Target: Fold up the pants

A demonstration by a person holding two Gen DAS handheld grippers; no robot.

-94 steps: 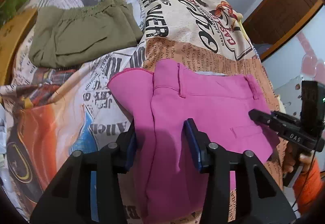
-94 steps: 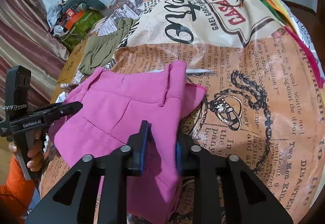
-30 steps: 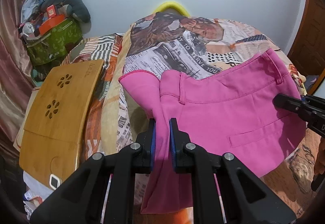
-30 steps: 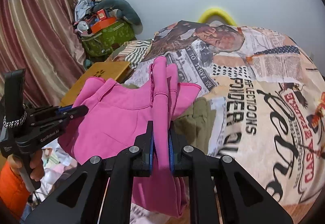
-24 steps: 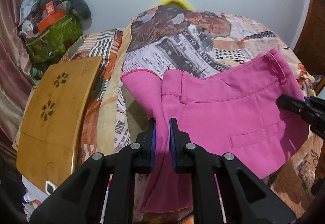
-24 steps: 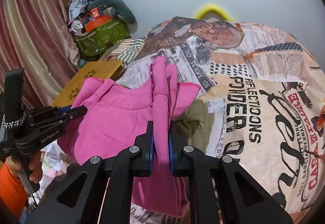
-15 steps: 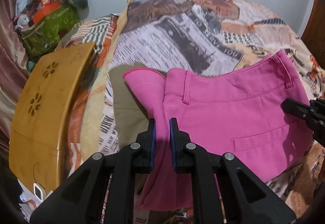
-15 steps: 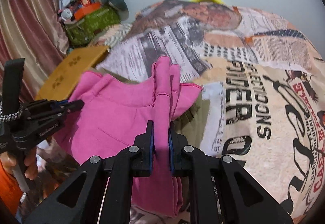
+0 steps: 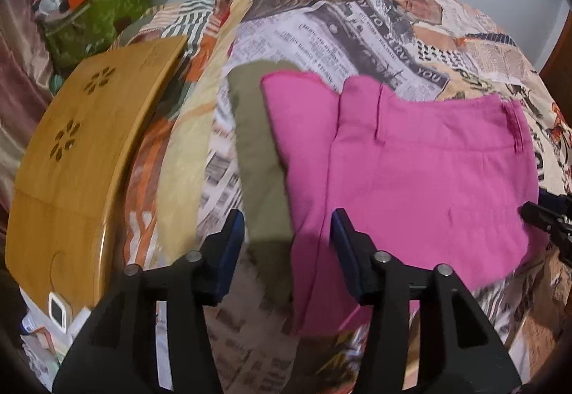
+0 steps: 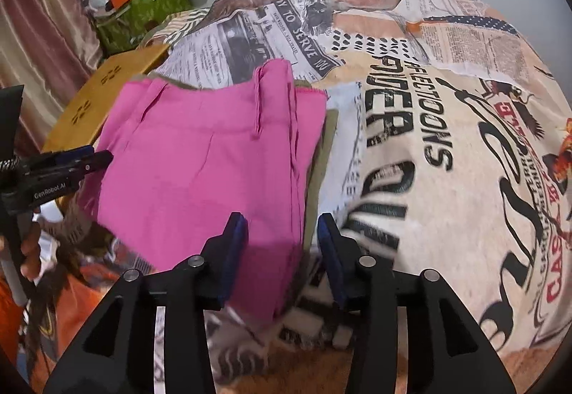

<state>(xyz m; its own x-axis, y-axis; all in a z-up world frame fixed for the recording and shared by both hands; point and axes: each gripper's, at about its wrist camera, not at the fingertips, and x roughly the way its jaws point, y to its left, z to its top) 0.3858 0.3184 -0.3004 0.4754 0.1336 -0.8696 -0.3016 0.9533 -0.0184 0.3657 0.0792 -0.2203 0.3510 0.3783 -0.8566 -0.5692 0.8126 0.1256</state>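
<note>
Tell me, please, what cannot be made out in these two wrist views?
- Olive garment: mostly hidden under the pink pants, both views.
- Pink pants' lower end: behind the claw bodies, both views.
- Small newsprint on the bedspread: blurred.
- Items atop the green bag: too small.

The pink pants (image 9: 422, 179) are showing as smooth, matt woven cloth with stitched seams. The olive garment (image 9: 257, 158) under them is looking like soft, duller cloth. The bedsheet (image 10: 429, 129) is lying as printed cloth with a slight sheen (newsprint pattern). The board (image 9: 71, 158) is showing glossy varnished wood. The left tongs (image 9: 287, 236) are looking like matt black plastic with blue pads and metal pins, as are the right tongs (image 10: 282, 236).
</note>
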